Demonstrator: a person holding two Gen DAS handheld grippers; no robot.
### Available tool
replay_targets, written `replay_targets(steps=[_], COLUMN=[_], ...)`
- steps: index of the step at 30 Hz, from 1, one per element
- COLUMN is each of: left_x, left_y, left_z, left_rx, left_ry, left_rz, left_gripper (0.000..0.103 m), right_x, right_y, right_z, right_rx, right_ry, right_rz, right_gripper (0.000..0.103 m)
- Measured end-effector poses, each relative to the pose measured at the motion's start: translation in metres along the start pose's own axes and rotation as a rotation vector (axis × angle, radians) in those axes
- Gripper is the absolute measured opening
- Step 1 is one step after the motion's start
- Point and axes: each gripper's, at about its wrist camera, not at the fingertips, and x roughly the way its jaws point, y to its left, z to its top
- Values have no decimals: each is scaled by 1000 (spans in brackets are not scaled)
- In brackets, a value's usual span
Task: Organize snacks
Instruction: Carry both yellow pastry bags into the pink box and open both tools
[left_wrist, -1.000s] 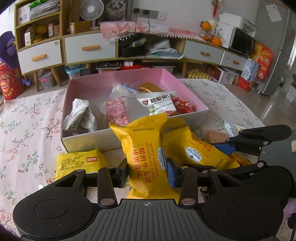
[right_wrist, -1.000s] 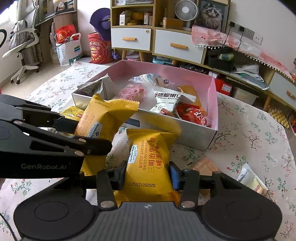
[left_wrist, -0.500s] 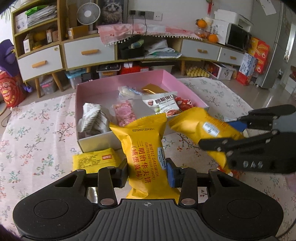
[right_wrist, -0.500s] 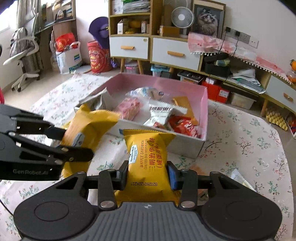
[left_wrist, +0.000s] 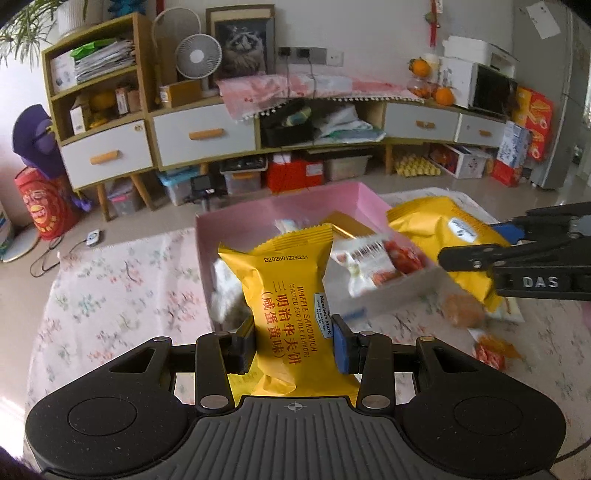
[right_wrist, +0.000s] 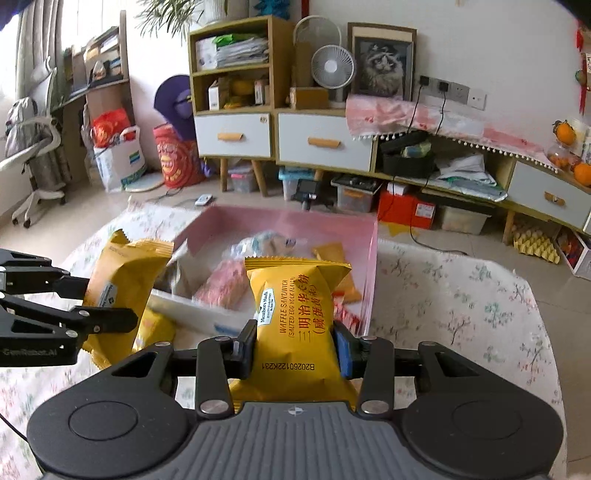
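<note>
Two yellow waffle packets held aloft, one per gripper. Left gripper (left_wrist: 293, 341) clamped on left packet (left_wrist: 286, 291), packet upright, seen against pink box (left_wrist: 236, 229) at 12 o'clock. Right gripper (right_wrist: 295, 345) clamped on right packet (right_wrist: 295, 317), pads pressed into its sides; box wall seen at 1 o'clock. Box set on floral cloth (left_wrist: 122, 288), other snacks lying inside. Loose orange snacks (left_wrist: 493, 350) seen on cloth at 3 o'clock of left gripper.
</note>
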Motion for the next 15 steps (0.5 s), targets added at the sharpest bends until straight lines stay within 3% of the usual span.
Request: replay_targets(steps=[8,15], left_x=[38,81], left_y=[15,24], left_z=[42,59], left_rx=[-28,-40], left_ry=[21,66], left_rz=[29,48], left_gripper=[38,38], right_x=[30,69], right_y=[-15,-25], right_z=[29,39], right_rx=[16,35], right_ry=[-8,26], right_rz=[-13,-14], right_gripper=[21,21])
